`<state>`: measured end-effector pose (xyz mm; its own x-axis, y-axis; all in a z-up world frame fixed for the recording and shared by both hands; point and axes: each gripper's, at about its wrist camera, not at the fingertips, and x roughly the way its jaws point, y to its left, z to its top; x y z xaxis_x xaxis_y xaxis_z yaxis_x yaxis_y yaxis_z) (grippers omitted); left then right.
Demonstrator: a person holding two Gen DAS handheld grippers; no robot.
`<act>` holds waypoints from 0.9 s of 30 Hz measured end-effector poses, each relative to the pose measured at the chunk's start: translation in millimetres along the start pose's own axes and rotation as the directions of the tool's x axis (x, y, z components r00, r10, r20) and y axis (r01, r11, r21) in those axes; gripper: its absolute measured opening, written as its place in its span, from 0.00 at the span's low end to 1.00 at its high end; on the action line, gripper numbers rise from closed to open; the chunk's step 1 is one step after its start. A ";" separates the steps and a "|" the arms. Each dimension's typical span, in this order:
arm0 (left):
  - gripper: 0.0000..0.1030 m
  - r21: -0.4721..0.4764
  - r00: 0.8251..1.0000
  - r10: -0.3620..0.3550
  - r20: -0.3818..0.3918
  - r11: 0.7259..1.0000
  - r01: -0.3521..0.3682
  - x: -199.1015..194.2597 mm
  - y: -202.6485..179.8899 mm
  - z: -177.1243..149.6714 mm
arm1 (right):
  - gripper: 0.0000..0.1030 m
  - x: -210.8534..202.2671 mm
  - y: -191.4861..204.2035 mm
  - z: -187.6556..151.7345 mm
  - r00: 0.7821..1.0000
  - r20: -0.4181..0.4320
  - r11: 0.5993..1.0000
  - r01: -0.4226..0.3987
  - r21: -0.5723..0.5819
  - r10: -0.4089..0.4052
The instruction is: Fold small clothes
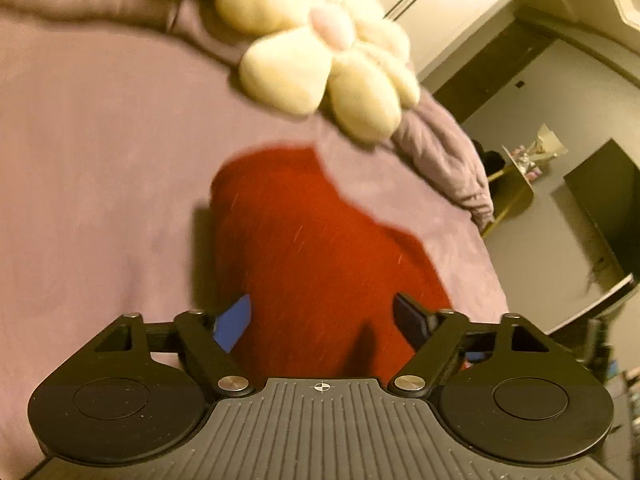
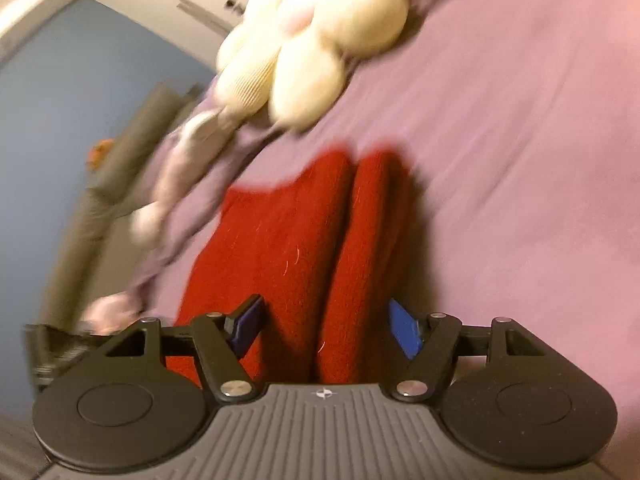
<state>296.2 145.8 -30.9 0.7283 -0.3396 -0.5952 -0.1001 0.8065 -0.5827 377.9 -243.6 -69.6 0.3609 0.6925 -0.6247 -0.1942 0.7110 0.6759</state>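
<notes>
A folded red garment (image 1: 320, 248) lay on a mauve bedsheet (image 1: 100, 160), filling the centre of both wrist views. The left gripper (image 1: 326, 320) and the right gripper (image 2: 326, 326) hovered above its near edge, jaws wide, gripping nothing. A cream flower-shaped plush (image 1: 320, 52) sat at upper centre.

One red garment (image 1: 312, 248) lies on one mauve-covered bed (image 1: 100, 140), with one cream flower-shaped plush cushion (image 1: 320, 52) beyond it and two handheld grippers, the left gripper (image 1: 322, 322) and the right gripper (image 2: 326, 328), each with two blue-padded fingers.
</notes>
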 end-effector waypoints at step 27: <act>0.98 0.114 0.850 0.495 -0.183 0.869 -0.481 175.6 -10.1 60.5 | 0.21 153.8 55.6 35.9 0.918 -0.046 0.918 0.391 -0.070 -0.395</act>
<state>466.1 107.3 -96.1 0.4453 0.0220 -0.8951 -0.3601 0.9197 -0.1565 455.4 -102.0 -114.2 0.3659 0.3605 -0.8580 -0.1009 0.9319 0.3485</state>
